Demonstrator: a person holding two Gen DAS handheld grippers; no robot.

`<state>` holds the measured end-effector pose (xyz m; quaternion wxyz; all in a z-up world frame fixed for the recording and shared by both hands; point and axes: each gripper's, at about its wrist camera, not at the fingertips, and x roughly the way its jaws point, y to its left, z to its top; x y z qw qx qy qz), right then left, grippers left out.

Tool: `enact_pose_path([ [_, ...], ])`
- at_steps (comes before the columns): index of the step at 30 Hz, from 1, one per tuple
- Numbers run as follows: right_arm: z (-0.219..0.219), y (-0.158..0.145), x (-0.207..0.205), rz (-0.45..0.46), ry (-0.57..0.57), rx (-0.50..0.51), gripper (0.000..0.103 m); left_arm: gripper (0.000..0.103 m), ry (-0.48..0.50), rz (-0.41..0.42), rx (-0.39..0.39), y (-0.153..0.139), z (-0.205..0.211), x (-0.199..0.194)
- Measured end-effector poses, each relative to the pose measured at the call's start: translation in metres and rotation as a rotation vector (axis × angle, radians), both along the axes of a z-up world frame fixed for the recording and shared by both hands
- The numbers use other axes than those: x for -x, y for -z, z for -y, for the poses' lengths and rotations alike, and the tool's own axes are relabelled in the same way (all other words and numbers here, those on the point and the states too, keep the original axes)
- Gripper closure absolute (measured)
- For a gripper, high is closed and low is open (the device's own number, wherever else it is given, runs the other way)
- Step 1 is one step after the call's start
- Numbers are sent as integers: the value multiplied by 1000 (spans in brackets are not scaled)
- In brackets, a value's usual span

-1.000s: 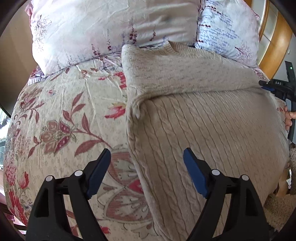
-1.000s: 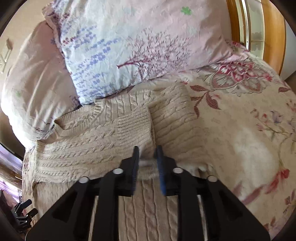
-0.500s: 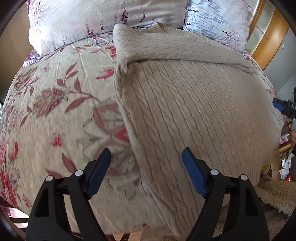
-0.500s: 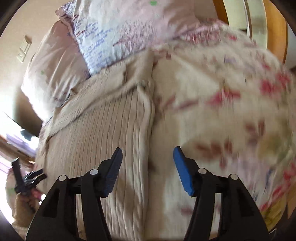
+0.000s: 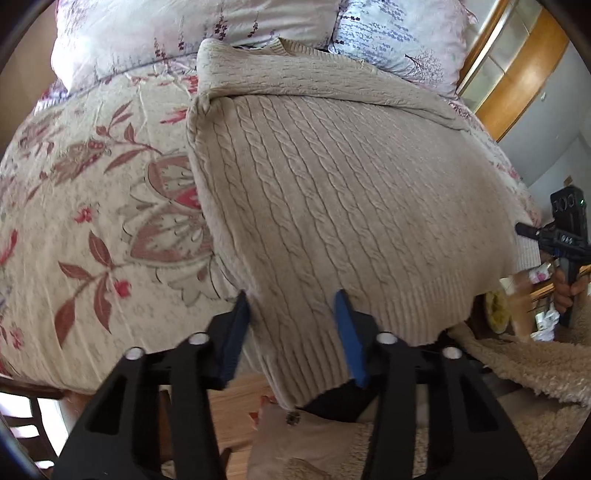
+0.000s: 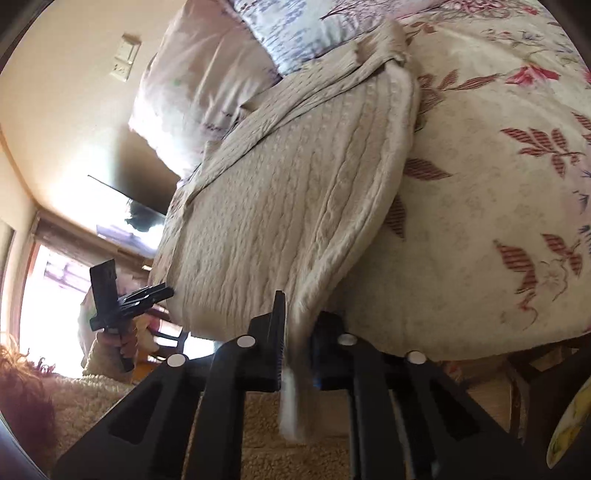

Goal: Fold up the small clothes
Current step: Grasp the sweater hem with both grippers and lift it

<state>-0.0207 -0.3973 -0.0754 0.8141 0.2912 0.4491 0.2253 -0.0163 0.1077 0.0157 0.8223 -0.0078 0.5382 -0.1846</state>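
A beige cable-knit sweater (image 5: 332, 192) lies flat on the floral bedspread (image 5: 92, 206), its sleeves folded across the top near the pillows. Its ribbed hem hangs over the bed's near edge. My left gripper (image 5: 291, 332) has its blue pads on either side of the hem's left corner, jaws partly closed with a gap still showing. In the right wrist view, my right gripper (image 6: 297, 339) is shut on the sweater's (image 6: 280, 192) right hem corner. The right gripper also shows in the left wrist view (image 5: 554, 236), and the left gripper in the right wrist view (image 6: 147, 295).
Two floral pillows (image 5: 192, 33) lean at the head of the bed. A wooden headboard (image 5: 517, 85) is at the far right. A shaggy beige rug (image 5: 517, 369) and wooden floor (image 5: 240, 406) lie below the bed edge. A wall switch (image 6: 123, 57) and bright window (image 6: 48, 288) are at the left.
Both grippers have dropped back to the hem at the bed's near edge. The right gripper went from open to shut on the hem corner. The left jaws narrowed around the other corner.
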Motion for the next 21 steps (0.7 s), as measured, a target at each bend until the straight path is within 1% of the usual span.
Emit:
enact_pose_path([
  [1, -2, -2, 0, 9, -5, 9, 93, 72, -9, -12, 22, 1, -2, 0],
  [3, -4, -7, -2, 31, -10, 14, 95, 81, -24, -24, 43, 2, -6, -1],
  [4, -4, -8, -1, 37, -10, 13, 95, 89, -32, -35, 58, 3, -8, -2],
  [5, -4, -10, -2, 50, -9, 11, 95, 90, -37, -46, 77, 4, -10, -3],
  [7, -5, -17, -2, 78, -3, 5, 95, 92, -36, -47, 84, 4, -9, -3],
  [12, -3, -36, -3, 159, 49, -10, 96, 95, -32, -17, 98, -2, -7, -7],
  [17, 8, -52, -16, 237, 119, -65, 96, 95, -66, 102, 135, -33, -17, -22],
  [21, 12, -59, -30, 276, 150, -100, 96, 95, -84, 193, 134, -59, -17, -40],
])
